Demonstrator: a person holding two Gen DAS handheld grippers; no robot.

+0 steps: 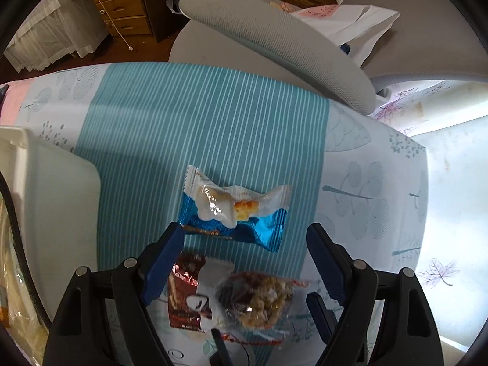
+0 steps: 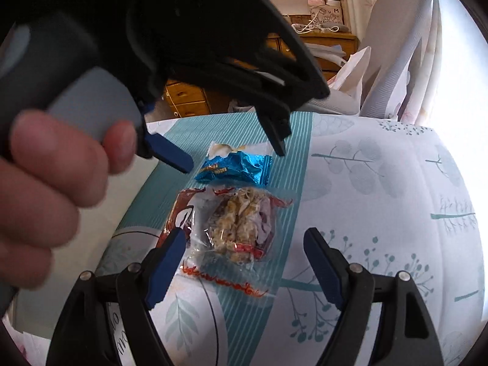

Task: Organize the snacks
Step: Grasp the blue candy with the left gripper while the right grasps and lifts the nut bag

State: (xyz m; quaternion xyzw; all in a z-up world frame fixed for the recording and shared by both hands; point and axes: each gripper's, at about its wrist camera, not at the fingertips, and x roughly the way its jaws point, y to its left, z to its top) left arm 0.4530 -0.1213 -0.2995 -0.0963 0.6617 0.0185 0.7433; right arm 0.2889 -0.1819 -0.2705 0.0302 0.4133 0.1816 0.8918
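Three snacks lie on the teal striped cloth [image 1: 198,122]. A blue-and-white packet [image 1: 235,210] [image 2: 235,167] lies farthest away. Nearer are a brown-red packet [image 1: 186,292] [image 2: 180,216] and a clear bag of nutty clusters [image 1: 259,299] [image 2: 241,225], touching each other. My left gripper [image 1: 247,238] [image 2: 228,154] points down, open, its fingers apart on either side of the blue packet's near edge, not touching it. My right gripper [image 2: 245,238] is open, low over the clear bag, holding nothing. A hand [image 2: 45,198] holds the left gripper.
A white container [image 1: 55,198] stands on the table at the left. A grey chair [image 1: 274,39] sits beyond the far table edge, with wooden drawers [image 1: 122,3] behind it. The leaf-patterned cloth [image 2: 381,198] stretches to the right.
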